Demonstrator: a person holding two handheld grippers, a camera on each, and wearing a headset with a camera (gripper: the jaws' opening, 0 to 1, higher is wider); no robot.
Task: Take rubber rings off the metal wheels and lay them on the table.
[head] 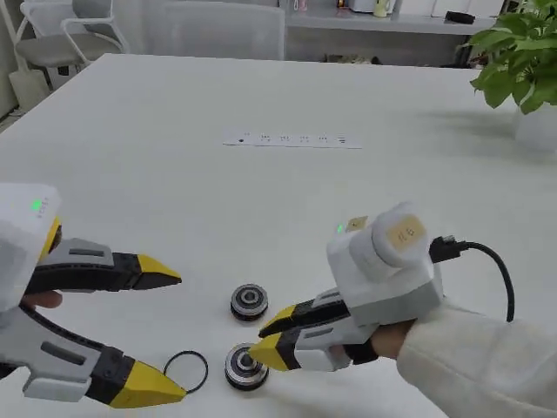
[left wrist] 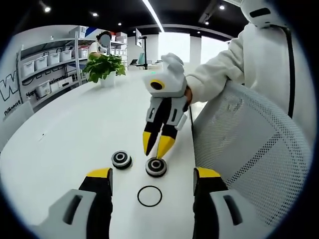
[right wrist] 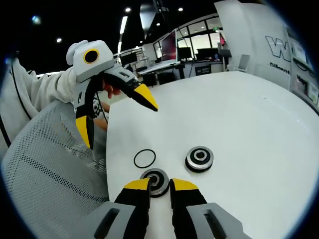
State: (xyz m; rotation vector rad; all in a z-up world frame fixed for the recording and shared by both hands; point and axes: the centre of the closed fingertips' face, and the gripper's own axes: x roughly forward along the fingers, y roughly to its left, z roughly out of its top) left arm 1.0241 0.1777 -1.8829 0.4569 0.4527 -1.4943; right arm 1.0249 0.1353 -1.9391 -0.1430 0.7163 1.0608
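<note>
Nearly closed right gripper [head: 258, 342], jaws at wheel [head: 243, 370]

The far wheel [head: 250, 301] and the near wheel [head: 245, 366] are small, round and shiny. They lie flat, close together, on the white worktop [head: 261, 200]. A thin black rubber ring [head: 205, 370] lies flat just left of the near wheel.
</note>
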